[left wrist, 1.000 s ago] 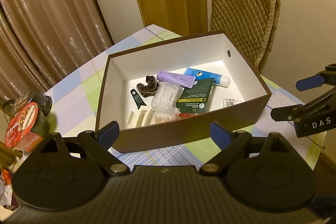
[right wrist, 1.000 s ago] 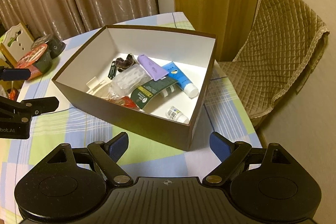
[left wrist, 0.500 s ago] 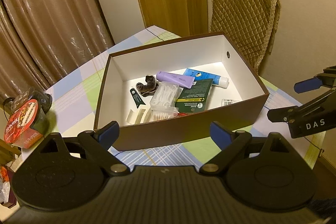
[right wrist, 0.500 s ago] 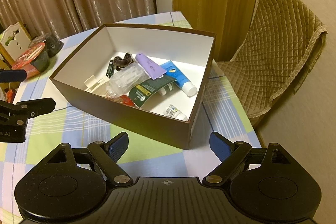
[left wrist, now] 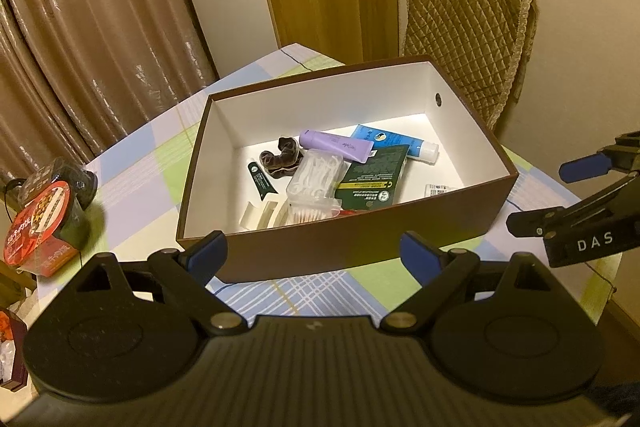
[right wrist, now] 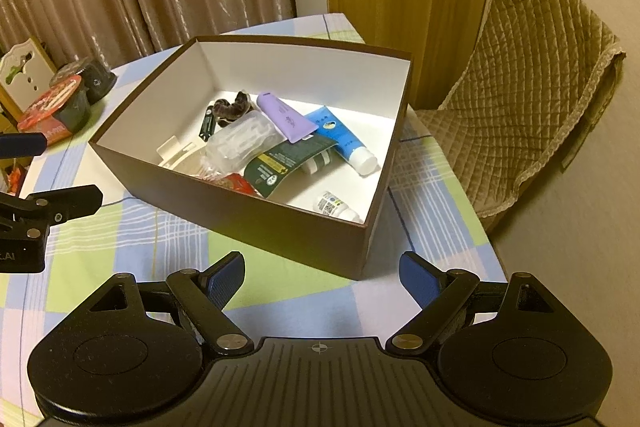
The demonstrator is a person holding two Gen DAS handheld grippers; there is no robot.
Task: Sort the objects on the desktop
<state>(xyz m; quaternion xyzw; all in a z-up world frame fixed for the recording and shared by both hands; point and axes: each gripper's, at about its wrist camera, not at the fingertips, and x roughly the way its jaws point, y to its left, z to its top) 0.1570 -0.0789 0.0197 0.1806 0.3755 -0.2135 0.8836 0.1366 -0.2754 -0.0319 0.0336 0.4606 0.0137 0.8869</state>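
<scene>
Left tool (left wrist: 314,257) released, blue-padded fingers spread wide, hovering before the near wall of the brown box (left wrist: 360,247); nothing gripped. Right tool (right wrist: 322,273) likewise released and empty, poised off the box's near corner, seen also from the left wrist view with white letters "DAS" legible on its body. Box rested on the checked counter (right wrist: 120,239), white inside, already loaded: purple tube (left wrist: 336,145) lying across a blue tube (left wrist: 400,145) with a white cap; dark green tube (left wrist: 370,179) with a yellow label band and a round seal, its writing too small to read; clear pack of cotton swabs (left wrist: 314,187); dark scrunchie (left wrist: 280,159); slim dark green sachet (left wrist: 262,181); cream clip (left wrist: 260,217); small white bottle (right wrist: 334,207) with printed label, unreadable, alone near the right wall. Well apart to the left on the counter, red-lidded instant noodle cup (left wrist: 40,227), its print illegible. Quilted chair (right wrist: 532,87) just beyond the counter.
</scene>
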